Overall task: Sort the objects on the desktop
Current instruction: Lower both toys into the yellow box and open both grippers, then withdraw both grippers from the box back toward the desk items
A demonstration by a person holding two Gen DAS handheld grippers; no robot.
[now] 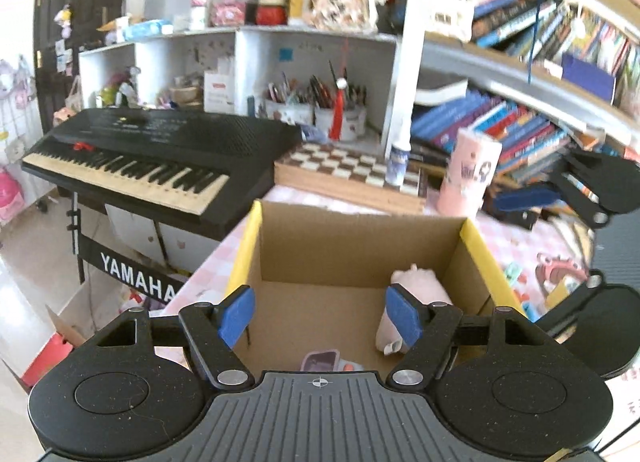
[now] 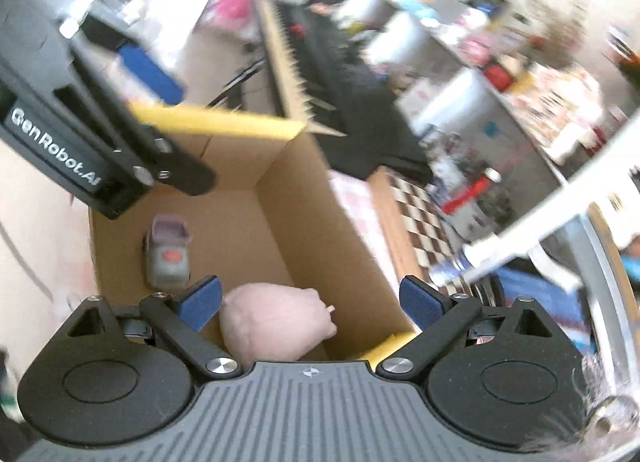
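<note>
Brown cardboard box (image 1: pixel 352 246) with yellow-edged flaps sitting open on the pink checked tablecloth (image 1: pixel 516 238), holding a pink plush toy (image 2: pixel 276 322) lying against the right-hand wall and a small grey-purple toy (image 2: pixel 168 254) with an orange spot lying on the floor nearer the left gripper's side. Hovering over the box opening: left gripper (image 1: pixel 320 314), blue pads spread apart, nothing between them, plush toy showing just behind the right pad. Also hovering above the box: right gripper (image 2: pixel 310 300), jaws spread wide, gripping nothing, plush toy lying below and between the pads but apart from them. Right-wrist view blurring heavily outside the box. Standing beyond the box on the table: wooden chessboard (image 1: pixel 352 174), pink cylindrical container (image 1: pixel 470 178), small bottle (image 1: pixel 398 164) on the board. Sitting left of the table: black Yamaha keyboard (image 1: pixel 160 154) on its stand. Filling the background: shelves with books (image 1: pixel 516 134) and pen cups (image 1: pixel 316 110).
</note>
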